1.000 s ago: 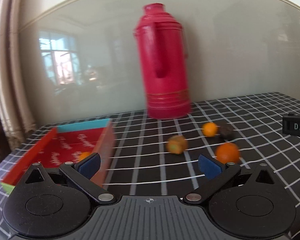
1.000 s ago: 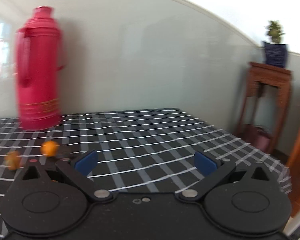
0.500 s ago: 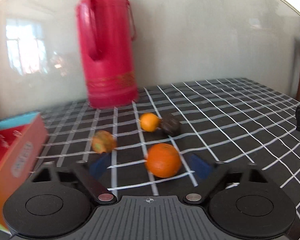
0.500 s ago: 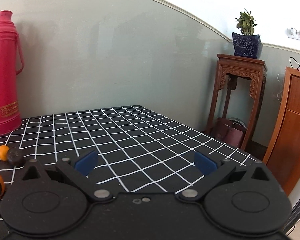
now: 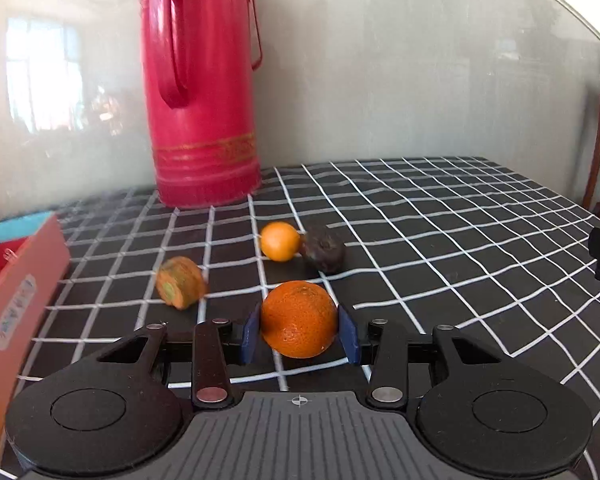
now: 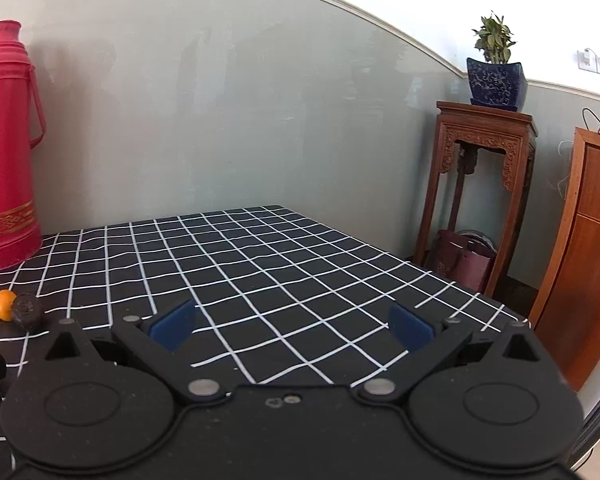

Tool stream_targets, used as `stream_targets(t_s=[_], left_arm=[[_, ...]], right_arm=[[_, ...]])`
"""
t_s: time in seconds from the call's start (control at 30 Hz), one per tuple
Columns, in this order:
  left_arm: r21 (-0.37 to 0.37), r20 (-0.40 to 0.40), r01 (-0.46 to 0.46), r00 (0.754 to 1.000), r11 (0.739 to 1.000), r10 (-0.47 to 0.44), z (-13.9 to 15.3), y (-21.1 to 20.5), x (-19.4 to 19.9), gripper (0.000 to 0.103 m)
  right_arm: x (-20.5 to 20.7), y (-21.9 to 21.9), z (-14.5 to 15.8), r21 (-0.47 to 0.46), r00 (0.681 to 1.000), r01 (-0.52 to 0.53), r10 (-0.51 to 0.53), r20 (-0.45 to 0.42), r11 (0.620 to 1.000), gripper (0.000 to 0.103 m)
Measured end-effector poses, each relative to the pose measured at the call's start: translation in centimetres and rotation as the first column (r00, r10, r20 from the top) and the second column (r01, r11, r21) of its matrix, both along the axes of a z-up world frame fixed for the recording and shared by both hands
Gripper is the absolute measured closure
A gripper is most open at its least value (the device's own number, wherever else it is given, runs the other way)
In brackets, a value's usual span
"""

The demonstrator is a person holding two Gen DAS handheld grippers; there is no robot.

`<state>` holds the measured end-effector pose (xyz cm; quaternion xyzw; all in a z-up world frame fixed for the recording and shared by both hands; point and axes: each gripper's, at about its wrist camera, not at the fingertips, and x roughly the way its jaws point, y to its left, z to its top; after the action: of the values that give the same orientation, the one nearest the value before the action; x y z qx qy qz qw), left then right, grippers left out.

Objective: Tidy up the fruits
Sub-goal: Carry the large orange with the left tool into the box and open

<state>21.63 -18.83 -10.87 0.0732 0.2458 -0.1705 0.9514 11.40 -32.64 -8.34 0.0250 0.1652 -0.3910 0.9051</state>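
Left gripper clenched on orange at widest part, low over checked table. Orange likely firm, light, round, prone to rolling; mid-girth hold suited. Right gripper spread, grasping nothing.

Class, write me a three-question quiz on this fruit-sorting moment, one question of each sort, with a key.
1. True or false: the left gripper has its blue pads on either side of the large orange.
2. Multiple choice: what touches the small orange? A) the red thermos B) the dark round fruit C) the red box
3. Fill in: the right gripper stands ____ over the checked tablecloth, holding nothing.

Key: 1 true; 2 B; 3 open.
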Motion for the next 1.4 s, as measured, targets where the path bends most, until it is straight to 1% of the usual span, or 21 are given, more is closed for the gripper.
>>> stream_targets(t_s=[0.13, 0.2, 0.27, 0.37, 0.47, 0.6, 0.7, 0.77, 0.9, 1.03, 1.1, 1.13, 1.17, 1.2, 1.23, 1.27, 1.3, 1.4], left_arm=[[0.027, 0.081, -0.052, 0.995, 0.998, 0.05, 1.0, 1.3, -0.8, 0.061], [0.046, 0.141, -0.095, 0.986, 0.994, 0.087, 1.7, 2.2, -1.3, 0.061], [0.049, 0.183, -0.147, 0.974, 0.988, 0.136, 2.5, 3.7, -1.5, 0.061], [0.043, 0.213, -0.238, 0.951, 0.97, 0.224, 3.6, 6.4, -1.4, 0.061], [0.037, 0.218, -0.341, 0.92, 0.939, 0.325, 4.2, 9.4, -0.9, 0.061], [0.037, 0.178, -0.469, 0.872, 0.882, 0.456, 4.3, 13.7, 0.3, 0.061], [0.036, 0.121, -0.537, 0.839, 0.843, 0.53, 4.0, 16.8, 1.2, 0.061], [0.045, 0.094, -0.567, 0.822, 0.822, 0.562, 3.6, 18.3, 1.7, 0.061], [0.055, 0.035, -0.585, 0.811, 0.809, 0.584, 2.8, 19.9, 2.2, 0.061], [0.052, -0.005, -0.586, 0.809, 0.808, 0.587, 2.5, 20.8, 2.1, 0.061], [0.048, -0.025, -0.581, 0.812, 0.812, 0.583, 2.5, 21.1, 2.0, 0.06], [0.041, -0.034, -0.58, 0.813, 0.814, 0.581, 2.5, 21.3, 1.9, 0.059], [0.037, -0.032, -0.578, 0.815, 0.815, 0.579, 2.6, 21.5, 1.6, 0.051], [0.038, -0.022, -0.582, 0.812, 0.812, 0.583, 2.7, 21.6, 1.4, 0.035], [0.037, -0.004, -0.59, 0.807, 0.806, 0.591, 3.0, 21.7, 1.1, 0.025], [0.033, 0.02, -0.599, 0.801, 0.8, 0.599, 3.3, 21.7, 0.5, 0.011], [0.029, 0.044, -0.605, 0.796, 0.796, 0.603, 3.6, 21.8, 0.1, 0.007], [0.029, 0.084, -0.601, 0.797, 0.799, 0.597, 4.3, 22.3, -0.7, 0.003]], right_arm=[[0.3, 0.9, 0.2, 0.001, 1.0, -0.029, 0.029, 0.004, 1.0, 0.006], [0.5, 1.4, 0.3, 0.006, 0.999, -0.045, 0.045, 0.007, 0.999, 0.006], [0.7, 1.9, 0.4, 0.01, 0.998, -0.064, 0.064, 0.008, 0.998, 0.006], [1.2, 3.2, 0.4, 0.012, 0.995, -0.099, 0.099, 0.005, 0.995, 0.006], [1.9, 4.7, 0.4, 0.009, 0.99, -0.141, 0.141, 0.001, 0.99, 0.006], [2.8, 6.9, 0.5, 0.007, 0.979, -0.202, 0.202, -0.005, 0.979, 0.006], [3.6, 8.6, 0.5, 0.012, 0.969, -0.247, 0.247, -0.007, 0.969, 0.006], [4.0, 9.8, 0.6, 0.012, 0.961, -0.277, 0.277, -0.008, 0.961, 0.006], [4.6, 11.9, 0.6, 0.004, 0.944, -0.331, 0.331, -0.013, 0.944, 0.006], [5.0, 13.9, 0.8, 0.002, 0.927, -0.375, 0.375, -0.015, 0.927, 0.006], [5.2, 14.5, 0.8, 0.006, 0.919, -0.393, 0.393, -0.012, 0.919, 0.006], [5.3, 14.8, 0.8, 0.009, 0.915, -0.402, 0.402, -0.009, 0.916, 0.006], [5.4, 15.0, 0.8, 0.014, 0.912, -0.41, 0.41, -0.008, 0.912, 0.006], [5.5, 15.2, 0.8, 0.018, 0.908, -0.418, 0.418, -0.008, 0.908, 0.006], [5.6, 15.5, 0.7, 0.023, 0.905, -0.425, 0.425, -0.007, 0.905, 0.006], [5.7, 15.8, 0.7, 0.027, 0.902, -0.432, 0.432, -0.007, 0.902, 0.006], [5.9, 16.0, 0.7, 0.03, 0.898, -0.439, 0.44, -0.008, 0.898, 0.006], [6.1, 16.9, 0.6, 0.035, 0.887, -0.462, 0.462, -0.008, 0.886, 0.006]])
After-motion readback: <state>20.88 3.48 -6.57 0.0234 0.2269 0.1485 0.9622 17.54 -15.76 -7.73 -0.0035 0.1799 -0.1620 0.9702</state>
